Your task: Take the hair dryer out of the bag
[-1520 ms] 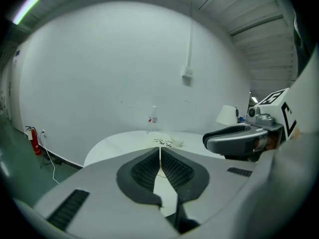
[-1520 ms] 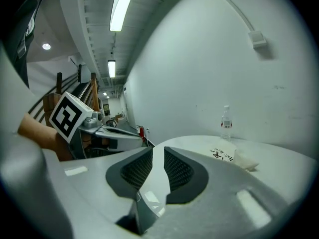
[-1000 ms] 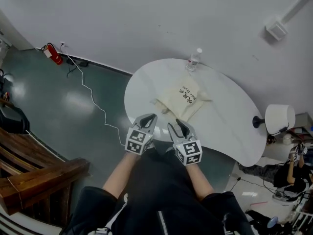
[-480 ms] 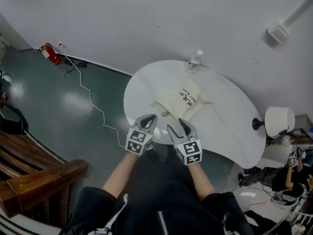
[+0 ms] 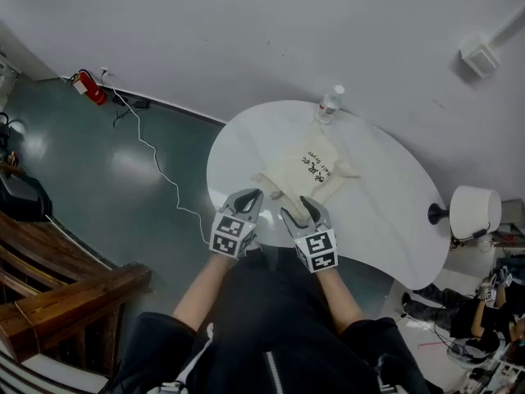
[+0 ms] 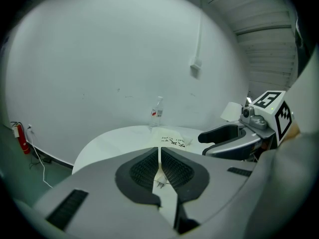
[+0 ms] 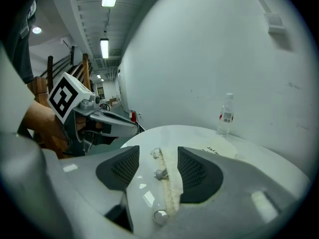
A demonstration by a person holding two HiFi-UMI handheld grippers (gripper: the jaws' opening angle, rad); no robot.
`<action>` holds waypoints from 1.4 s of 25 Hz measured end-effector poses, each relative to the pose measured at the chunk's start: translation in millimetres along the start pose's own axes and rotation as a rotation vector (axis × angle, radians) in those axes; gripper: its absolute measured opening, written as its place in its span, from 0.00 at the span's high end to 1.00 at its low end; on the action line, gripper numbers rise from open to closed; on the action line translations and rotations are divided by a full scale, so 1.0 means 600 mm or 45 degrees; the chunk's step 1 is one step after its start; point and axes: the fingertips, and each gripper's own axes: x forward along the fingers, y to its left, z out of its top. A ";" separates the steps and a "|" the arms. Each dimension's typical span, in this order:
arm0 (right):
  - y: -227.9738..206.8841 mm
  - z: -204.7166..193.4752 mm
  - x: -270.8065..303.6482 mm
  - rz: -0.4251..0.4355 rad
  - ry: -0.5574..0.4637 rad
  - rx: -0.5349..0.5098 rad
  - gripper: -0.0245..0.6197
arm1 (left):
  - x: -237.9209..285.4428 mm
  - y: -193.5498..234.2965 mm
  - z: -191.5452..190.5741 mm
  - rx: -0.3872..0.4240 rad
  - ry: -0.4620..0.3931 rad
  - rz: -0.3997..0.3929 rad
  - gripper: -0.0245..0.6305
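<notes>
The left gripper (image 6: 160,158) has its ribbed black pads closed together with nothing between them. It is poised over the near rim of the table (image 5: 385,195).

The right gripper (image 7: 158,156) stands just beside it. Its jaws are wide apart and have just been opening. The near hem of the bag (image 7: 172,183) lies between them on the tabletop, running just beside the right-hand pad. No pad presses on it. Two small round metal fittings (image 7: 160,173) sit along this hem.

The bag is flat, cream woven cloth, lying mid-table and extending away from the grippers. The hair dryer cannot be made out outside the bag in any view.

The black print on the bag's far half appears to read "hair dryer", beside characters too small to read.

The table is white, glossy and rounded. A clear plastic bottle (image 5: 330,105) with a red-and-white label stands upright at the far rim, beyond the bag, near the plain white wall.
</notes>
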 end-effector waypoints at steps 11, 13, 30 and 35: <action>-0.028 -0.016 0.045 0.106 0.115 -0.115 0.60 | 0.054 0.014 -0.009 -0.032 0.080 0.042 0.94; -0.031 -0.025 0.055 0.136 0.143 -0.114 0.60 | 0.063 0.018 -0.012 -0.046 0.092 0.054 0.94; -0.042 -0.107 0.125 0.273 0.389 -0.307 0.64 | 0.102 0.023 -0.051 -0.088 0.198 0.105 0.94; -0.039 -0.118 0.128 0.310 0.427 -0.283 0.73 | 0.105 0.015 -0.063 -0.079 0.236 0.086 0.94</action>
